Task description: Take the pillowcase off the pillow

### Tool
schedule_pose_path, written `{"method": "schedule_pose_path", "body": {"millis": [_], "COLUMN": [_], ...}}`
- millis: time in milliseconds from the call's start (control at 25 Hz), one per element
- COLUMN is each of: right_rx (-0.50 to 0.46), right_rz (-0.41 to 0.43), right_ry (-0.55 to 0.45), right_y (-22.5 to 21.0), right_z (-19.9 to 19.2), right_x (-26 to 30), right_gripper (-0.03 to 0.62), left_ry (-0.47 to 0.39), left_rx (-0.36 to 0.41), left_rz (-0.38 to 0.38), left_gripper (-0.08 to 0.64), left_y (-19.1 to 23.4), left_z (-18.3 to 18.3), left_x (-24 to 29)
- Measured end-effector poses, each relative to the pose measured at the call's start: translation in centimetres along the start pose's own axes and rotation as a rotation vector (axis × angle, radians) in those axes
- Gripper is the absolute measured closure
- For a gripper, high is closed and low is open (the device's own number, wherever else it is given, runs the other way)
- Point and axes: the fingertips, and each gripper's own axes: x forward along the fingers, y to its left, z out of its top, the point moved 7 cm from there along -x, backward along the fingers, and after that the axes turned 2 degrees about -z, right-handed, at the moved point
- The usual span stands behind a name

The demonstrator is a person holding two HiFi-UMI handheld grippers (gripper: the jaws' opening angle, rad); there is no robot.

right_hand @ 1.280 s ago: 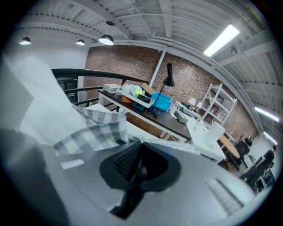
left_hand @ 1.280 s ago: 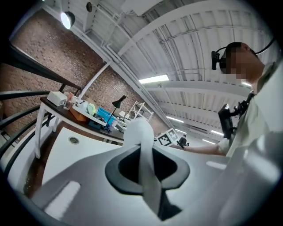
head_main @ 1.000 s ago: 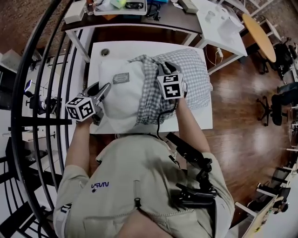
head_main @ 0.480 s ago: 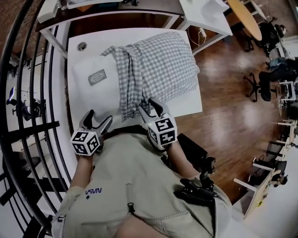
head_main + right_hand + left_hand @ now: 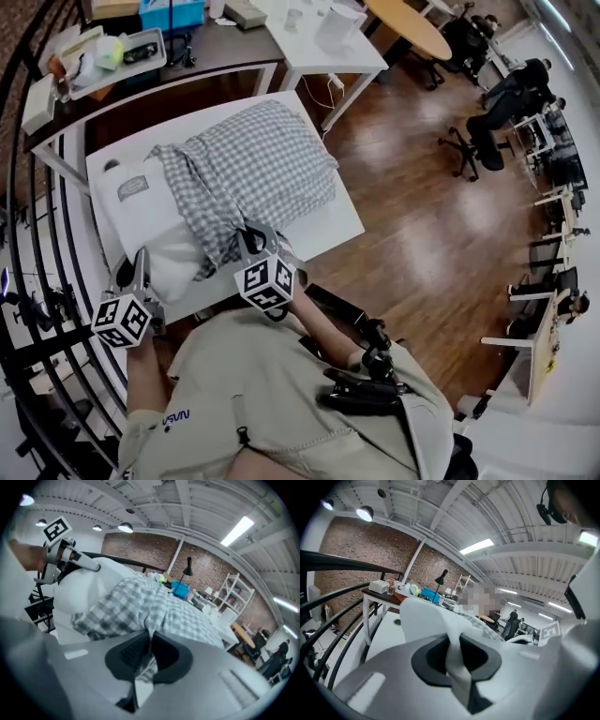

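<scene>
A white pillow (image 5: 141,220) lies on the white table (image 5: 339,217), its right part still inside a grey-checked pillowcase (image 5: 258,164). The case's bunched open edge runs across the pillow's middle. My left gripper (image 5: 134,269) is at the pillow's near left corner; its jaws have just been closing and are shut on a fold of white pillow fabric (image 5: 452,634). My right gripper (image 5: 253,234) is at the near end of the bunched edge. Its jaws have just been closing too, and they pinch the checked pillowcase (image 5: 154,606) cloth. The left gripper (image 5: 63,555) also shows at the right gripper view's upper left.
A black railing (image 5: 33,309) curves along the left. Behind the table stands a dark desk (image 5: 187,58) with a tray and a blue box, and beside it a white table (image 5: 328,42). Wooden floor (image 5: 422,234) lies to the right, with office chairs and people further off.
Both grippers stood open at the table's near edge half a second ago. Now each is shut on cloth, left on the pillow, right on the pillowcase. The head view has swung.
</scene>
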Motion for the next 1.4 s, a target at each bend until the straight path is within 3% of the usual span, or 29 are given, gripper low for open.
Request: {"method": "schedule_pose_path", "body": {"millis": [160,320,520,680,760,840,920,1000,1120,1200,1320,1400], "right_rx": [-0.01,-0.028,-0.014,0.087,0.162,0.197,0.206,0.213,0.224,0.229,0.232,0.241], "right_rz": [-0.119,-0.211,-0.137,-0.058,-0.027,-0.007,0.002,0.002,0.007,0.016,0.028,0.043], "right_ry": [0.015,0.091,0.219,0.251,0.255,0.254,0.252,0.251,0.252,0.248,0.241,0.239], "right_y": [-4.2,-7.3,-6.3,-5.3,-5.6,-5.8,-5.8,-5.8,-5.3,-4.9,-5.0,-4.9], "right_z": [-0.8,-3.7,-7.8,-9.1,-9.2,-9.2,-9.2,-9.3,-9.4,-9.4,-9.2,-9.2], "right_x": [-0.6,-0.1,3.3,4.2,4.2,4.1,3.9,3.8,3.9,3.9,3.9,4.0], "right_gripper": [0.577,0.58,0.581,0.581,0.581,0.58,0.58,0.58,0.581,0.58,0.58,0.58], "left_ry": [-0.052,-0.064,0.001,0.046,0.083,0.115,0.114,0.095,0.125,0.176,0.236,0.224], "left_rx": [-0.013,-0.102,-0.212,-0.24,-0.204,-0.1,0.003,0.057,0.042,0.042,0.097,0.108], "left_rz": [0.055,0.104,0.161,0.13,0.115,0.112,0.096,0.052,-0.03,-0.038,0.005,0.074], "left_gripper": [0.518,0.522,0.522,0.495,0.422,0.357,0.317,0.299,0.296,0.287,0.293,0.328], "left_y": [2.0,4.2,7.0,7.1,6.4,4.7,2.4,0.3,-0.9,-0.7,0.1,1.4], "left_z": [3.5,2.9,-2.2,-5.0,-5.0,-3.9,-2.0,0.0,1.9,2.7,4.0,5.2], "left_x": [-0.9,-2.0,-0.8,-0.1,-0.5,-1.4,-2.3,-2.7,-2.5,-2.7,-3.1,-3.3]}}
